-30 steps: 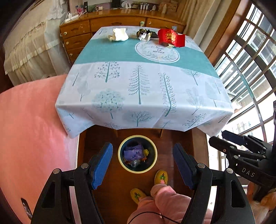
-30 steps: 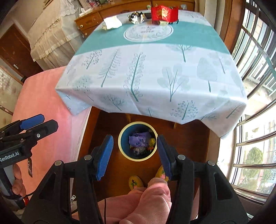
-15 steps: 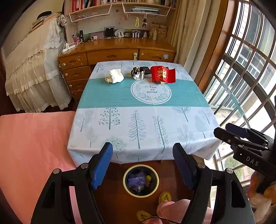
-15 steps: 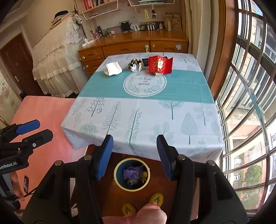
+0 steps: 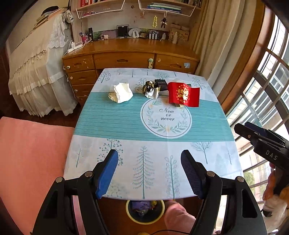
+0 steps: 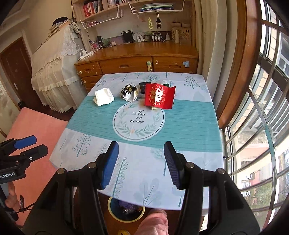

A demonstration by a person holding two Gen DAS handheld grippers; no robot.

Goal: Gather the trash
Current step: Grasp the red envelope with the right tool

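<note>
Both views risen from bin (image 5: 145, 213) to tablecloth (image 5: 115, 123); wooden dresser (image 5: 126, 59) behind; both tools wide.

- Daylight came in through the window (image 6: 256, 112) on the right, bright and slightly blown out.
- Fisheye bending and dark vignetting marked the edges; focus was sharp.

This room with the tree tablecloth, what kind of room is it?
Probably a study or bedroom in someone's home. A wooden desk with drawers stands behind the table, book shelves hang above it, and a big barred window is on the right.
</note>
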